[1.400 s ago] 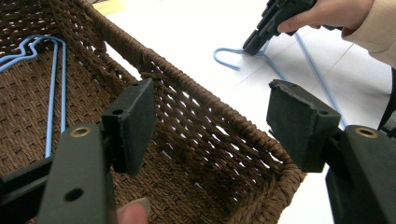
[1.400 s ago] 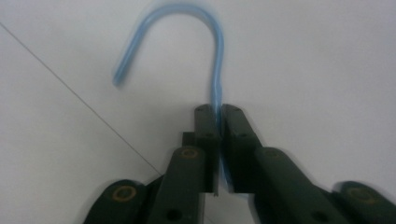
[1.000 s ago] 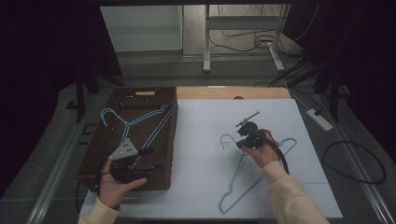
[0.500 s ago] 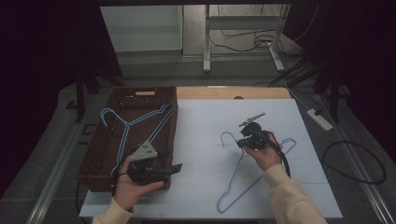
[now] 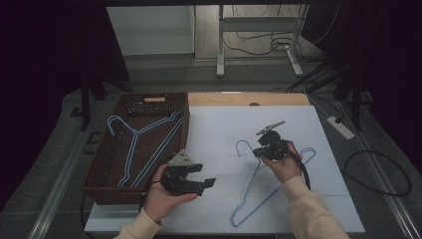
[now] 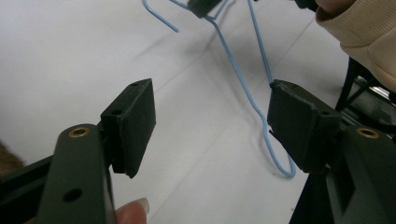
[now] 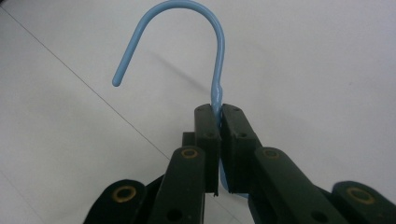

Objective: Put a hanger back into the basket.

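the left gripper [image 5: 201,180], jaws wide and empty, is being carried from the brown woven basket [image 5: 99,185] toward the light blue wire hanger [image 5: 259,196] on the white table, pinched at its neck by the right gripper [image 7: 219,122], likely for a two-handed lift.

The right gripper [image 7: 219,154] hides the hanger [image 7: 205,28] neck, perhaps its twist.
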